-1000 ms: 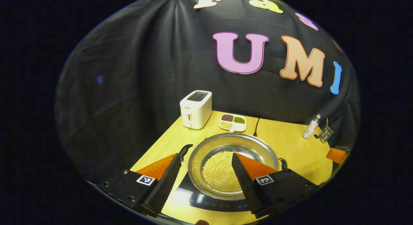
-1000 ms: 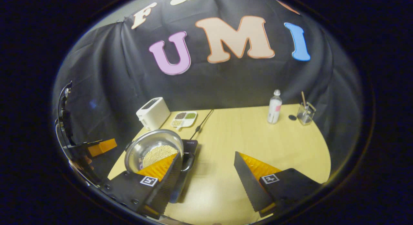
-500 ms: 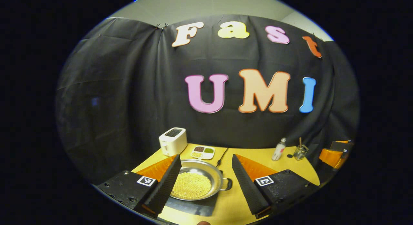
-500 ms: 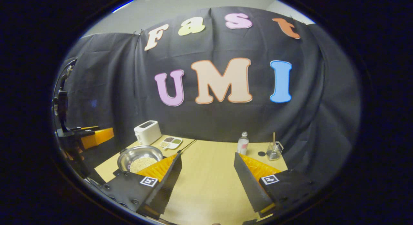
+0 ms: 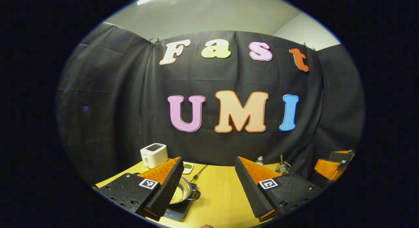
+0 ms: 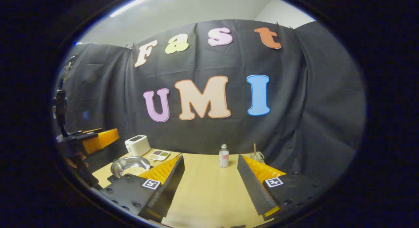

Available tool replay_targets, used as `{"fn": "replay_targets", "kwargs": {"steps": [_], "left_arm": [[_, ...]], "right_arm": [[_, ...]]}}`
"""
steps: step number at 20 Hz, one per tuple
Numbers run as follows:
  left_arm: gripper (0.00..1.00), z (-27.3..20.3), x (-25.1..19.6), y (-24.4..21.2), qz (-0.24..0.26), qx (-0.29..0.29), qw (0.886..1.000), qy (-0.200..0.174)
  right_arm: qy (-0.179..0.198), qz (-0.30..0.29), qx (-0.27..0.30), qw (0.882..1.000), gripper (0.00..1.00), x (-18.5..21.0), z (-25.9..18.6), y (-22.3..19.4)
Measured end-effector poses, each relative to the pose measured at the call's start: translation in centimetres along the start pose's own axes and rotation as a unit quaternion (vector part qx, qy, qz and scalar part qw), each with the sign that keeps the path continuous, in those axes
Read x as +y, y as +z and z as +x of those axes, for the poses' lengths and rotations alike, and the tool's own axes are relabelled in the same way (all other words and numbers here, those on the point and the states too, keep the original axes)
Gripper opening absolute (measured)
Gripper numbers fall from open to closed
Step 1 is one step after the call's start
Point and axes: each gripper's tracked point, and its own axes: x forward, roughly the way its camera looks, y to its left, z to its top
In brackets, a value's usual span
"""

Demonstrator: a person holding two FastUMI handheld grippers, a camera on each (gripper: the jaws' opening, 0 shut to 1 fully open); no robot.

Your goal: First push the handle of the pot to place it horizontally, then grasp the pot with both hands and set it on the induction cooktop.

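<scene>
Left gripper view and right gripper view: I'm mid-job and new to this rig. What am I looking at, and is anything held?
A person holds a two-finger tool in each hand, each carrying a forward-looking camera. The left gripper and right gripper both have open jaws and hold nothing. On the wooden table a metal pot of pale grains sits on the black cooktop. Farther back stand a white toaster, a divided dish, a small bottle and a glass cup.
</scene>
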Motion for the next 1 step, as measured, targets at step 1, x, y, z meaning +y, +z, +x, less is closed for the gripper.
{"fn": "replay_targets", "kwargs": {"steps": [1], "left_arm": [[0.93, -0.04, -0.39, -0.19, -0.001, 0.001, 1.0, -0.004]], "right_arm": [[-0.006, 0.002, -0.002, 1.0, 0.93, -0.59, -0.28, 0.1]]}}
